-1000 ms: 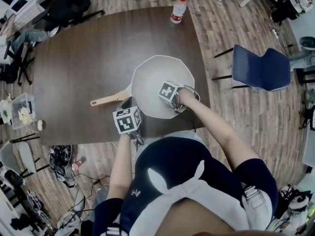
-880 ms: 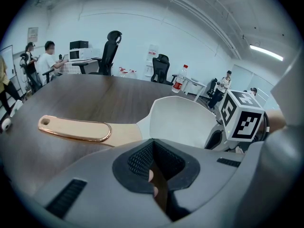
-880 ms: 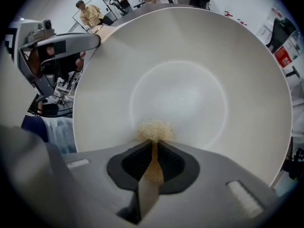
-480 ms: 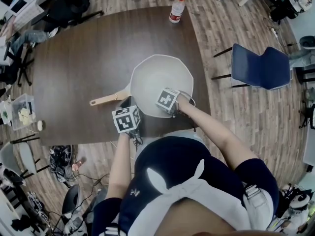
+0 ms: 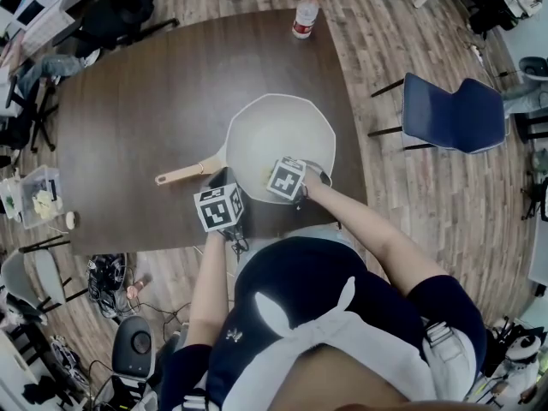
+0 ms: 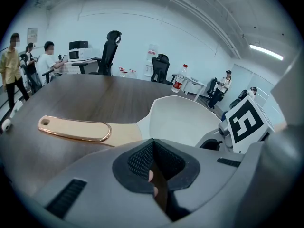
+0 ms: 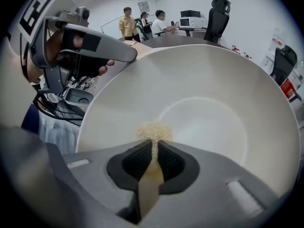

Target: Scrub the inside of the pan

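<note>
Right gripper view: right gripper (image 7: 153, 145) pinching tan scrub pad (image 7: 153, 130), pad against near inner wall of white pan (image 7: 218, 103)
Left gripper view: left gripper (image 6: 152, 148) jaws pressed together, nothing between; wooden pan handle (image 6: 76, 128) just ahead
Head view: pan near front edge of brown table (image 5: 145, 101); bottle (image 5: 304, 15) at far edge

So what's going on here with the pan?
A person is working on a white pan on a dark table with two handheld grippers. The right gripper is shut on a yellowish scrub pad, whose tip presses on the pan's inner wall near the close rim. The left gripper sits with jaws together beside the pan, near its wooden handle, with nothing clearly held.
</note>
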A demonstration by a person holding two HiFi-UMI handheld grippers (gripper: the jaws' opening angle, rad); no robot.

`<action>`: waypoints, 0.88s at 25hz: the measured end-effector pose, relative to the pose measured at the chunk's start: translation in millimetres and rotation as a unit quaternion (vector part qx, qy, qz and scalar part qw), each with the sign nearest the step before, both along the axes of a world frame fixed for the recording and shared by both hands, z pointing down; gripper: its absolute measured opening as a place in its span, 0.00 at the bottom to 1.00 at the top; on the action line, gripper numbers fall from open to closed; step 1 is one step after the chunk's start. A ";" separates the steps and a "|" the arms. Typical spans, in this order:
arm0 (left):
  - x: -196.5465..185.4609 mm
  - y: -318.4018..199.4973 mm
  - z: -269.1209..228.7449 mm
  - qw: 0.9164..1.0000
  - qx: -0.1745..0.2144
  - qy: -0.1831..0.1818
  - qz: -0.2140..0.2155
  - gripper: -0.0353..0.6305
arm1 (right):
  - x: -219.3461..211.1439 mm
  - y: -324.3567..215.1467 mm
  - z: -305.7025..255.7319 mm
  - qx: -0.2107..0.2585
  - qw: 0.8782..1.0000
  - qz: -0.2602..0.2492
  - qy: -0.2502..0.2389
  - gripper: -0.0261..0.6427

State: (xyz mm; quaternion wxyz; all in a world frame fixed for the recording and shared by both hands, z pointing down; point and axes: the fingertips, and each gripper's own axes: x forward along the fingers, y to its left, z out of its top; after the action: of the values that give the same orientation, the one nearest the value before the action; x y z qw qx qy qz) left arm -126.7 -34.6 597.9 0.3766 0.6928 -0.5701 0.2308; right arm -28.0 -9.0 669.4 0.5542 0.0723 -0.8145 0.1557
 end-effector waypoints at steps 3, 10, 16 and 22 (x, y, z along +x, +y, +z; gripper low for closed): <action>-0.6 -0.4 -0.2 1.000 0.000 0.000 0.000 0.06 | -3.9 -1.0 0.5 0.005 1.000 -0.011 0.007 0.09; 1.9 0.1 -0.5 1.000 0.000 0.003 -0.001 0.06 | -13.9 -7.2 2.2 0.027 0.999 -0.042 0.015 0.09; 0.2 -1.7 0.8 1.000 0.000 0.004 -0.001 0.06 | -28.9 -21.2 4.0 0.053 0.997 -0.051 0.010 0.09; -0.4 0.0 1.7 1.000 0.000 0.006 -0.002 0.06 | -37.3 -34.2 4.3 0.067 0.997 -0.037 -0.006 0.09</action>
State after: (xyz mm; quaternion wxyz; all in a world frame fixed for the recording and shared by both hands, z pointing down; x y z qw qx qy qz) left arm -127.1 -34.6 599.6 0.3804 0.6931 -0.5692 0.2255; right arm -65.3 -43.2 673.7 0.5489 0.0783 -0.8283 0.0802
